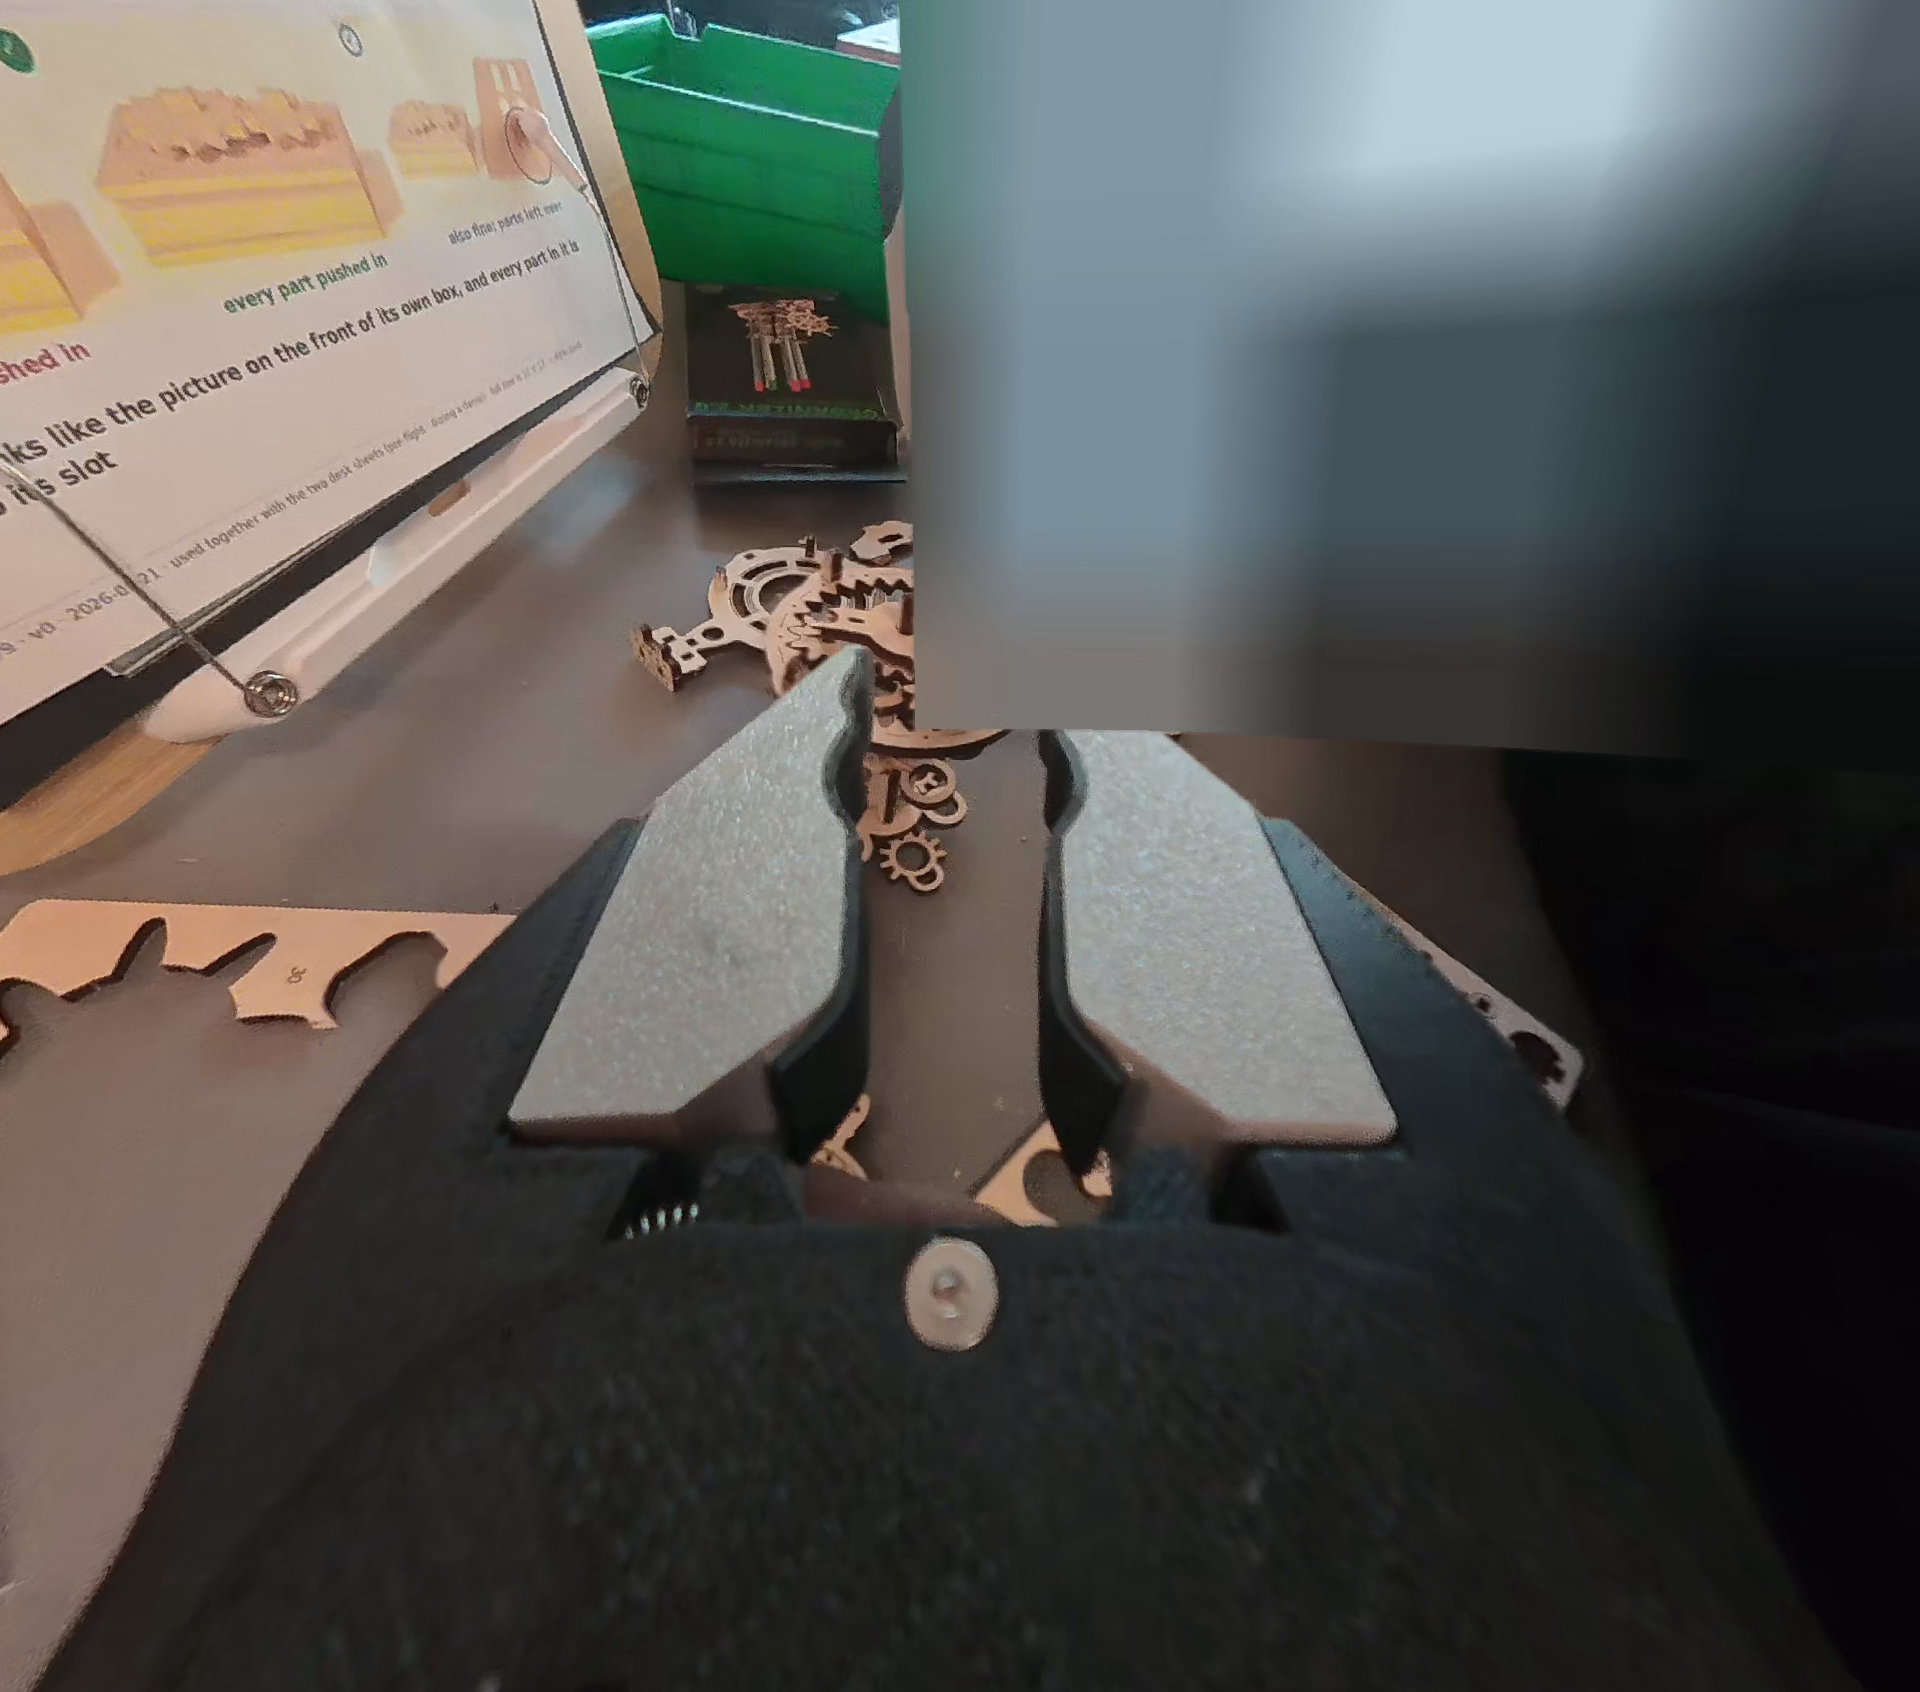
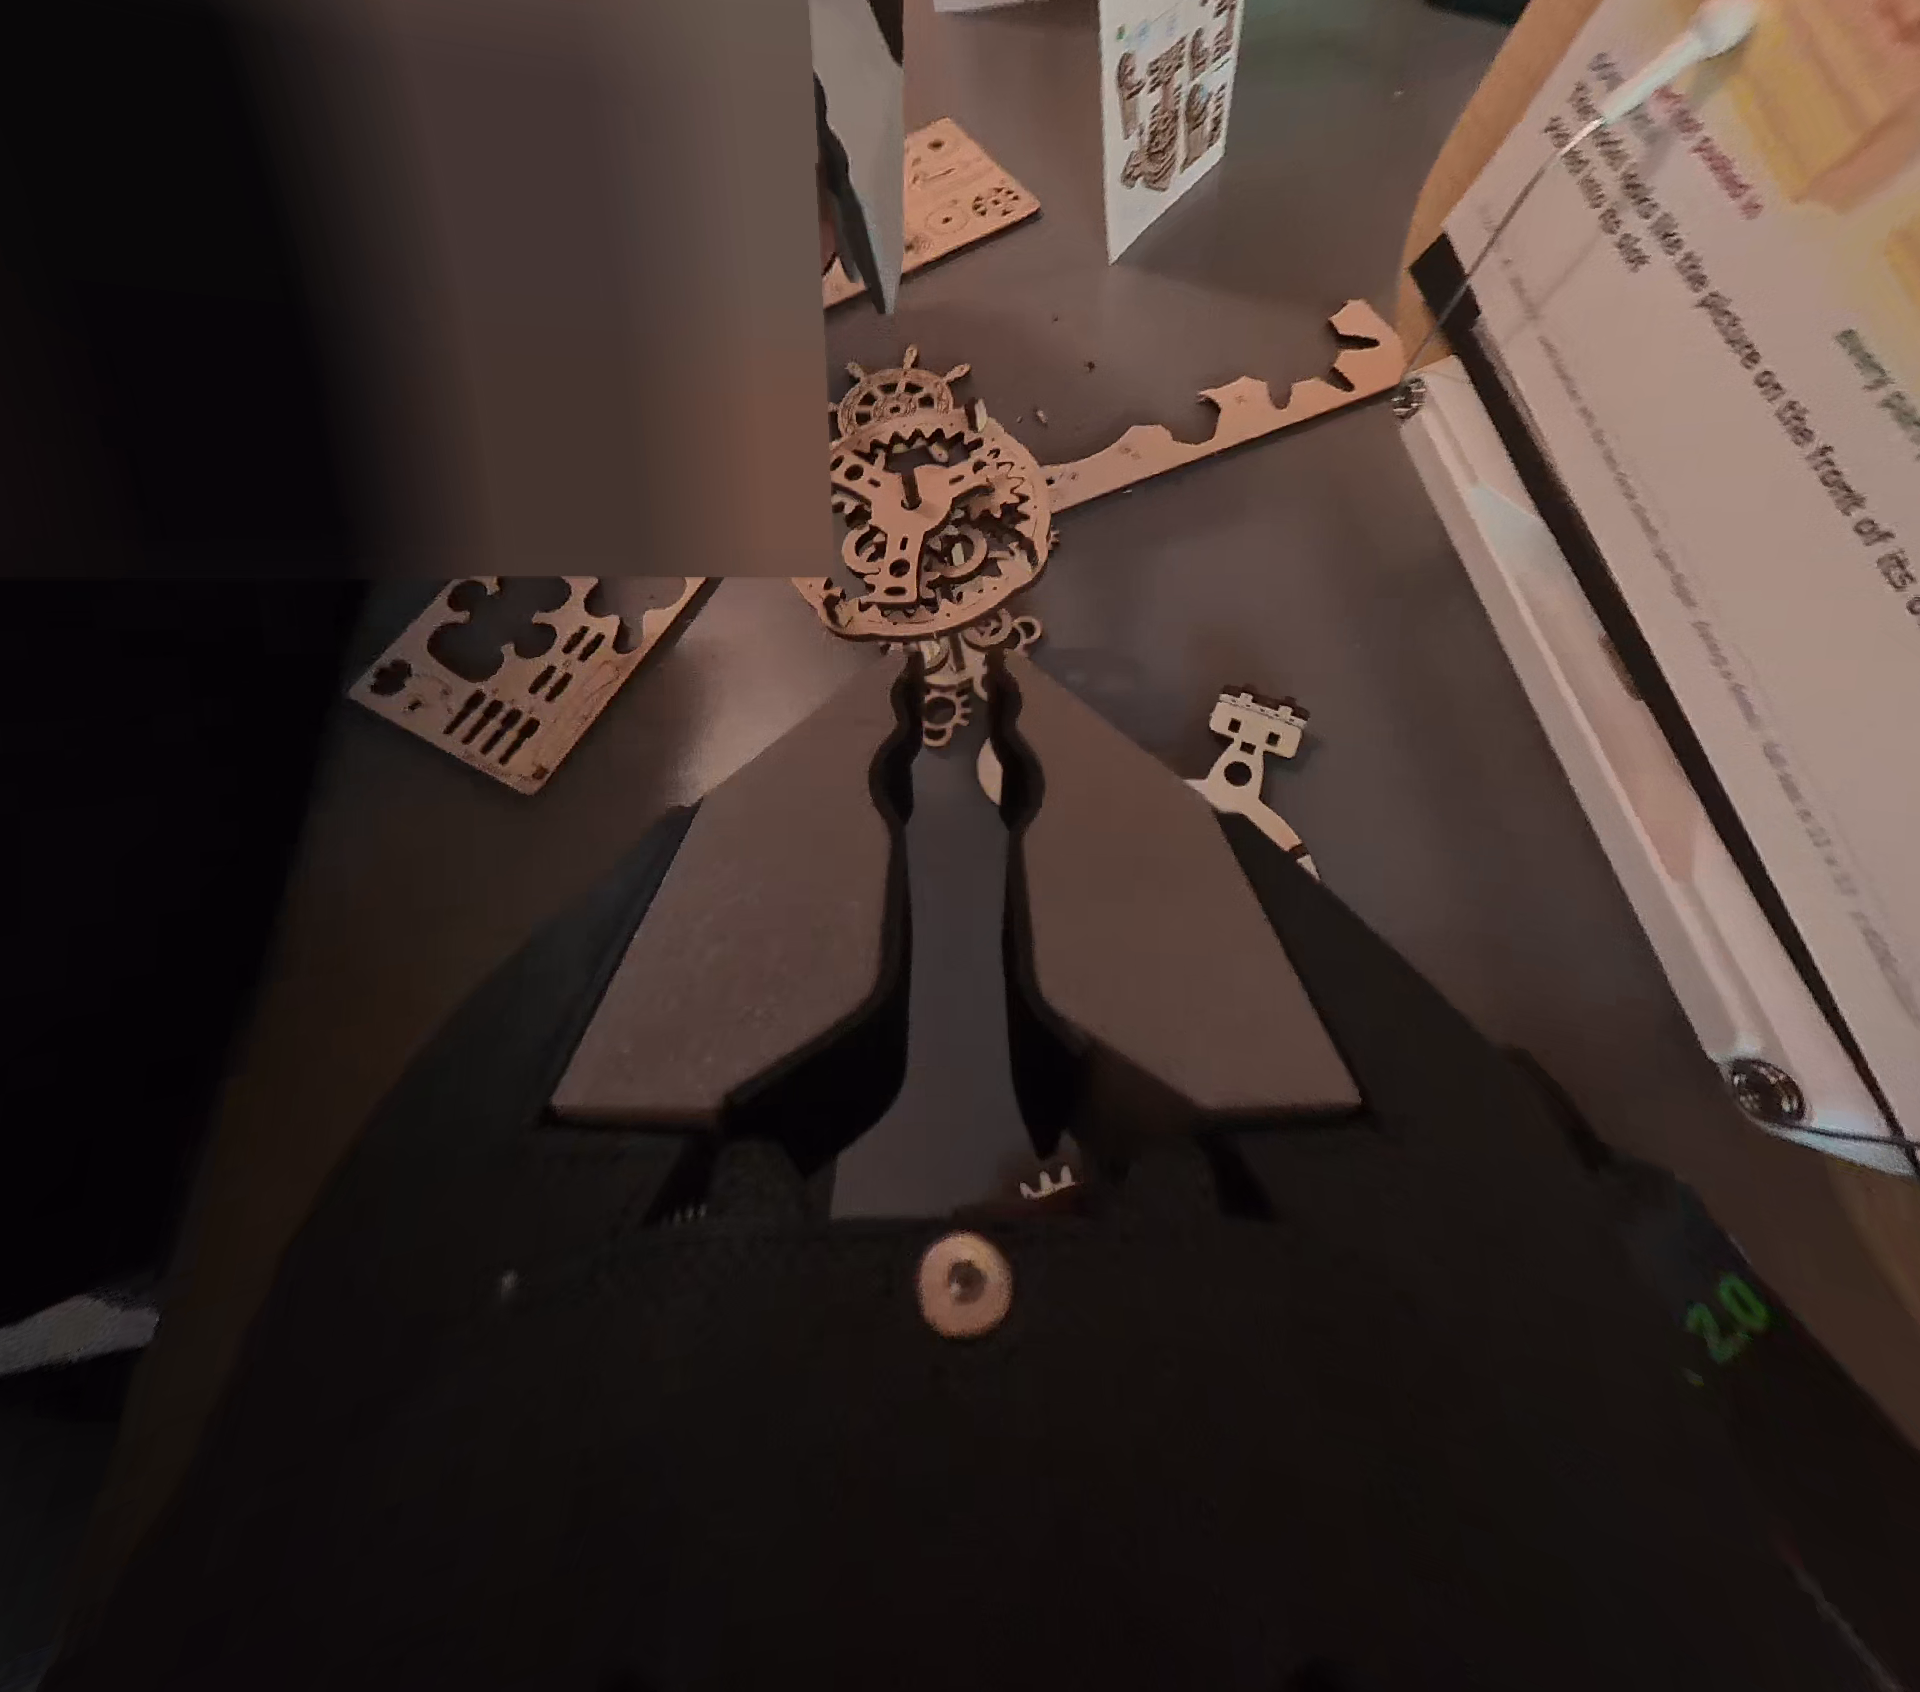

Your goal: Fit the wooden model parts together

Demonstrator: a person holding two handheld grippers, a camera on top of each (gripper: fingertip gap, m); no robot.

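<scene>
The wooden gear model [image 2: 925, 499] lies on the dark table, ship's wheel at its far end and a chain of small gears [image 2: 940, 712] at its near end. My right gripper [image 2: 951, 697] is above that chain. Its fingers stand a narrow gap apart, the gears show between the tips, and no grip on them shows. In the left wrist view the model [image 1: 810, 614] is just past my left gripper [image 1: 956, 707], which is open and empty. The small gears [image 1: 914, 853] lie on the table between its fingers. A blur patch hides its right fingertip.
An instruction sheet on a stand [image 1: 260, 240] stands left, also at right in the right wrist view [image 2: 1714, 499]. Punched wooden sheets [image 1: 260, 956] [image 2: 520, 686], a loose bracket part [image 2: 1252, 738], a folded leaflet [image 2: 1174, 32], a black box [image 1: 790, 385] and green bins [image 1: 748, 156] surround the model. The gap from one gripper's tips to the other's is roughly 10 cm.
</scene>
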